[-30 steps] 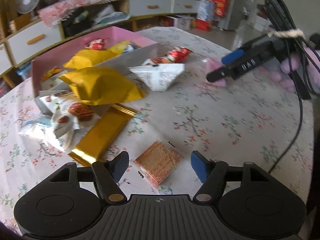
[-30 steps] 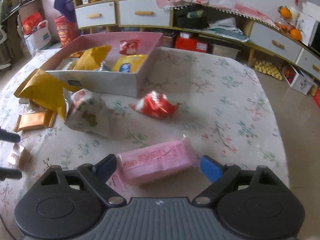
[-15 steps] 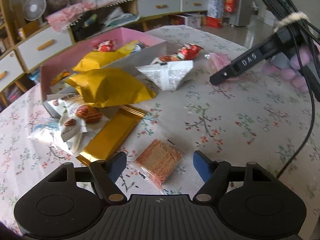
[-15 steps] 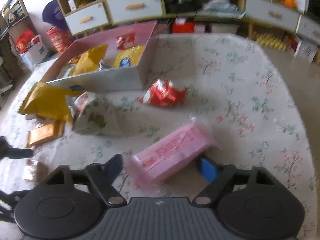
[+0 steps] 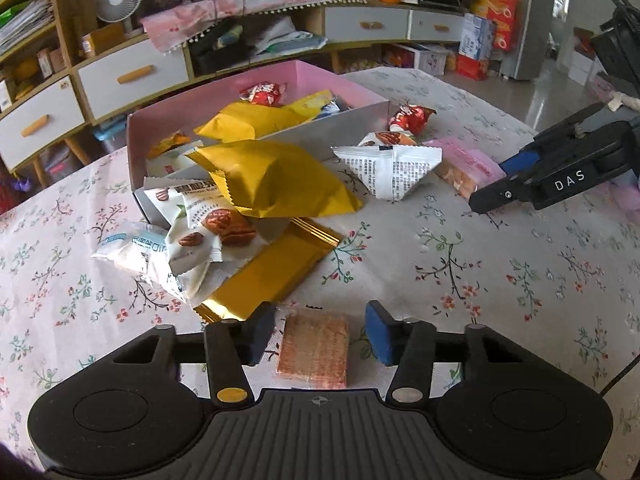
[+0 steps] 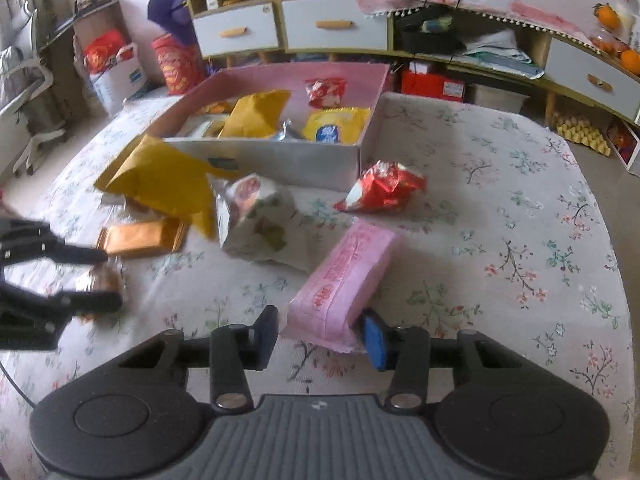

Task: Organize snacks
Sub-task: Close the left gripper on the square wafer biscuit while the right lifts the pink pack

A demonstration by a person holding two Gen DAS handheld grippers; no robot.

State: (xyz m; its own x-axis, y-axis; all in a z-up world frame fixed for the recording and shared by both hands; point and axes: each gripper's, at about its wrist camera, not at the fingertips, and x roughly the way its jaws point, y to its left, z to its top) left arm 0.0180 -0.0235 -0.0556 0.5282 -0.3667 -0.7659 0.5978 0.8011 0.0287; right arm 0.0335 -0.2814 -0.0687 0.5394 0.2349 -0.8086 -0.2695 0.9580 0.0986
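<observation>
Pink wrapped snack pack (image 6: pixel 344 276) — long, slanted, red print, crimped ends

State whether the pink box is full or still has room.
Still has room: bare pink floor shows in the pink box between its few snack packets.

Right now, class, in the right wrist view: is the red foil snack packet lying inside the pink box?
No. The red foil snack packet lies on the floral tablecloth just outside the pink box.

Long drawer unit (image 6: pixel 332 28) behind; floral-clothed table (image 6: pixel 500 208); daylight.
</observation>
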